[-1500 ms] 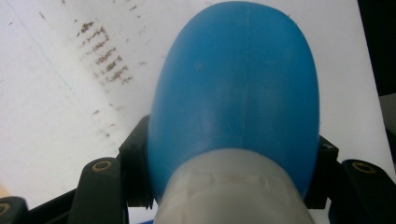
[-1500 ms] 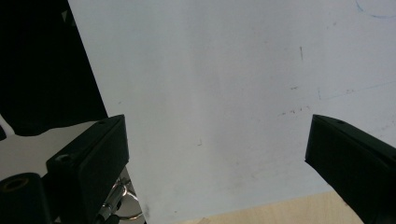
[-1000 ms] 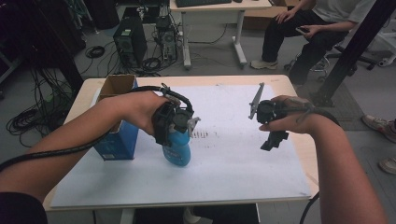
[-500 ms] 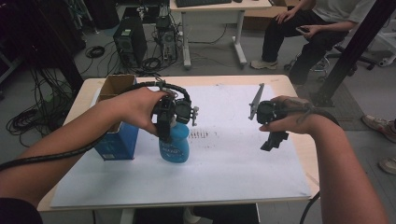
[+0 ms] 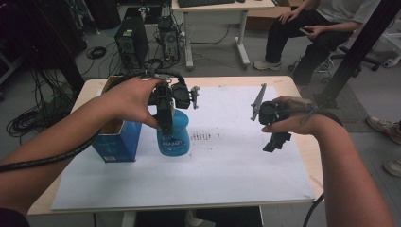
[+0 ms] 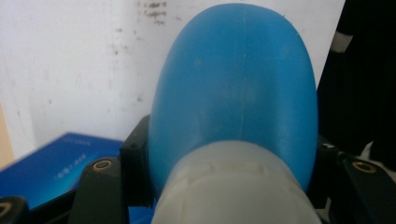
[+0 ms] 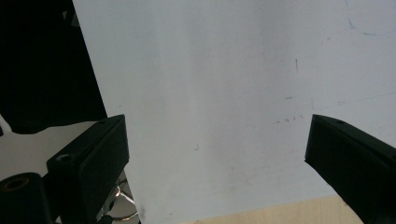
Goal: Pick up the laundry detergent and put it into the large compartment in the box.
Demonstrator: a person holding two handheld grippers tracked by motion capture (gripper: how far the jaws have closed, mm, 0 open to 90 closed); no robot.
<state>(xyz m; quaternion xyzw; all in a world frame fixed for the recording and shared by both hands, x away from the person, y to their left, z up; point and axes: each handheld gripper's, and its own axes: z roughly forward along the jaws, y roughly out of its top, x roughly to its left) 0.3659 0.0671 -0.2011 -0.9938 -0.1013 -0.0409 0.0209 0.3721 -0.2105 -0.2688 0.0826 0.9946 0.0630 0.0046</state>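
blue bottle (image 5: 172, 135) gripped, blue box (image 5: 116, 142) beside

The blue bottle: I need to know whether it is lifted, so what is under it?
The blue bottle, clamped near its neck by the left gripper, hides its own base. White paper lies all around it; actual contact with the paper cannot be told.

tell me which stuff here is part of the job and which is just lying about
In the job:
- blue bottle, gripped by the left gripper
- blue box beside it, likely
- right gripper, open, holding nothing

Lying about:
- computer tower
- floor cables
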